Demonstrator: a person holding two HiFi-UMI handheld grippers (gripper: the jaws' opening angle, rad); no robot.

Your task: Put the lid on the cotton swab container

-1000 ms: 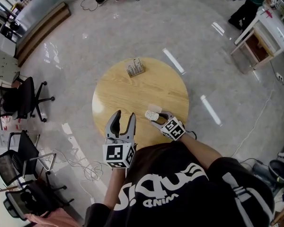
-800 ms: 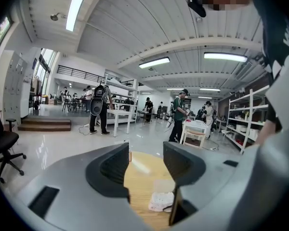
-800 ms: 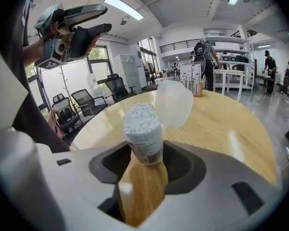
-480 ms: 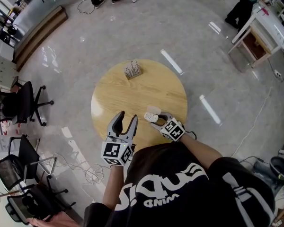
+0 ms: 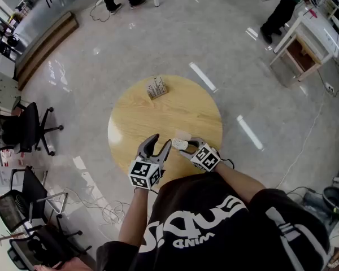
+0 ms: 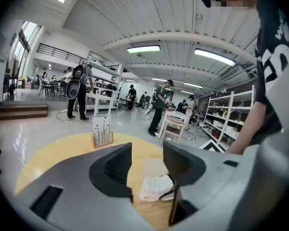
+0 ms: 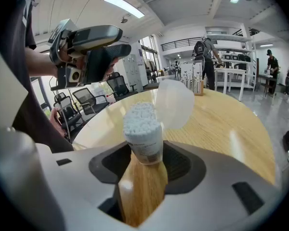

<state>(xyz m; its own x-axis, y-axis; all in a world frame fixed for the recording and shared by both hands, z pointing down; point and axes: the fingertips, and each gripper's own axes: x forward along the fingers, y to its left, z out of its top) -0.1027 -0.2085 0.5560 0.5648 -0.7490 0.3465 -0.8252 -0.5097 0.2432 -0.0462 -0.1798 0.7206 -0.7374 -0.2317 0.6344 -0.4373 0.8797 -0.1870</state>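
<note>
My right gripper (image 5: 184,146) is shut on the clear cotton swab container (image 7: 142,127), which stands upright on the round wooden table (image 5: 141,114), packed with white swabs. The translucent lid (image 7: 175,103) lies on the table just behind the container and shows faintly in the head view (image 5: 183,135). My left gripper (image 5: 160,141) hovers over the table's near edge, left of the container. Its jaws have just been opening and now stand wide with nothing between them. In the left gripper view the container (image 6: 156,187) and lid (image 6: 153,168) lie ahead, past the fingertips.
A small wooden rack of thin sticks (image 5: 156,87) stands at the table's far side. Office chairs (image 5: 22,126) and floor cables (image 5: 96,199) are to the left. People and white work tables (image 5: 305,35) are farther off.
My left gripper has dropped and moved forward and right, from off the table's near edge to beside the container. The right gripper and container have not moved.
</note>
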